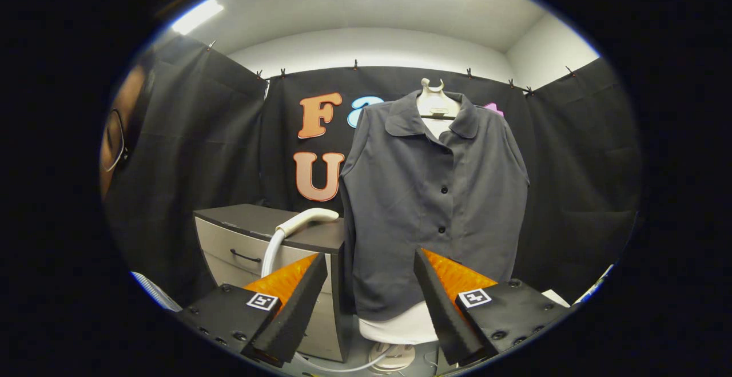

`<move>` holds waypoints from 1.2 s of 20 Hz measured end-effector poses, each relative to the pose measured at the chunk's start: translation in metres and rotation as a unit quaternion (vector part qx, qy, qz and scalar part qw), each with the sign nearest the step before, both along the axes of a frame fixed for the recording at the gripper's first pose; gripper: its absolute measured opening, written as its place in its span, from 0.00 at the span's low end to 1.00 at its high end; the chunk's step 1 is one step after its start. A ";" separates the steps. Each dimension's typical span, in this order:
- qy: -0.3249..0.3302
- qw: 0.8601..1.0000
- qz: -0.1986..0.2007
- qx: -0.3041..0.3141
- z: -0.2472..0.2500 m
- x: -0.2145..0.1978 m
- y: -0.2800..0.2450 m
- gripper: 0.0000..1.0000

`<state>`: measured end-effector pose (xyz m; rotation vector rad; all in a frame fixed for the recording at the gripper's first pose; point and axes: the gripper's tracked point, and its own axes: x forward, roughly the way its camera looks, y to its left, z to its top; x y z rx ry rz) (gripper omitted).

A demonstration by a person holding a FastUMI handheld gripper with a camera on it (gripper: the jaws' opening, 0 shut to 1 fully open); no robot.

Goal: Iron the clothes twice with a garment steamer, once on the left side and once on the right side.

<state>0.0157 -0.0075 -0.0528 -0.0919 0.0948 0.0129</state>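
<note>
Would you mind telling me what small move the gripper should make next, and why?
Probably swing toward the steamer head lying on the cabinet beside the shirt. The gripper is open with nothing between its fingers, and it points at the shirt's hem, so the steamer has yet to be picked up before any ironing.

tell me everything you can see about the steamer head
The steamer head is a cream, smooth, plastic-looking curved handle lying on its side on the dark top of the drawer cabinet, just left of the grey shirt. A white hose runs from its lower end down the cabinet's front. Its nozzle end points toward the shirt; whether they touch is unclear. The open gripper sits short of it, holding nothing.
</note>
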 end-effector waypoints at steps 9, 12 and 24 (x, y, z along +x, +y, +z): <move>-0.019 1.000 -0.006 -0.008 0.006 0.006 -0.013 0.98; -0.003 1.000 -0.008 0.000 -0.011 0.009 -0.016 0.98; -0.004 1.000 0.026 0.003 0.010 0.009 0.017 0.98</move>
